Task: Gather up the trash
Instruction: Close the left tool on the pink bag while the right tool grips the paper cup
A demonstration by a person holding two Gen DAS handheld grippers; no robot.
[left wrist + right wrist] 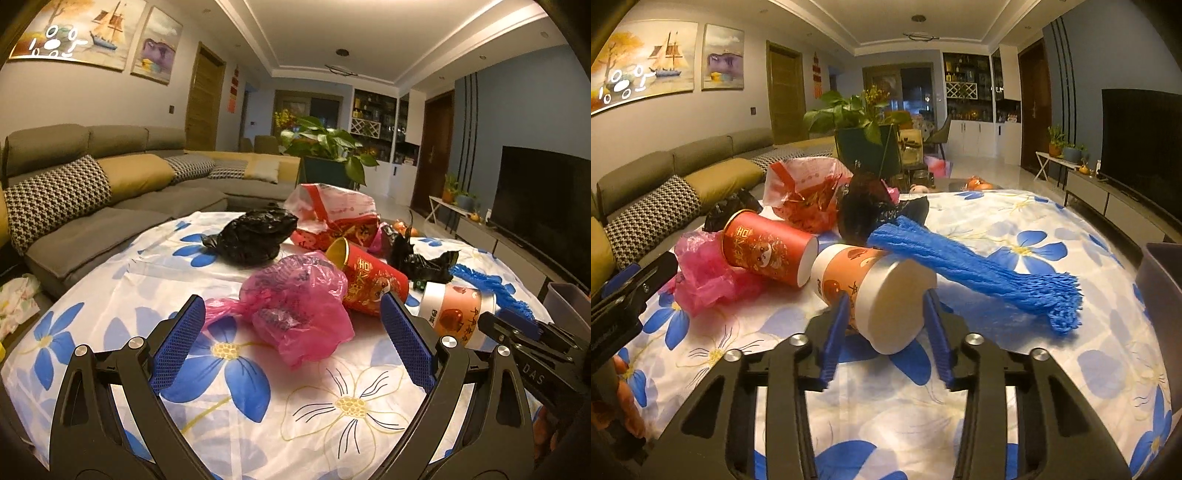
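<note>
- My right gripper has its blue pads against both sides of the orange-and-white paper cup, which lies on its side on the floral tablecloth.
- A blue foam net rests across that cup; the red paper cup lies tipped over, touching it on the left.
- My left gripper stands spread wide, pads clear of the crumpled pink plastic bag between them.
- Black bag sits further back.

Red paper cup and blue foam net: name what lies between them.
The orange-and-white cup lies on its side between red paper cup and blue foam net, in the right wrist view.
</note>
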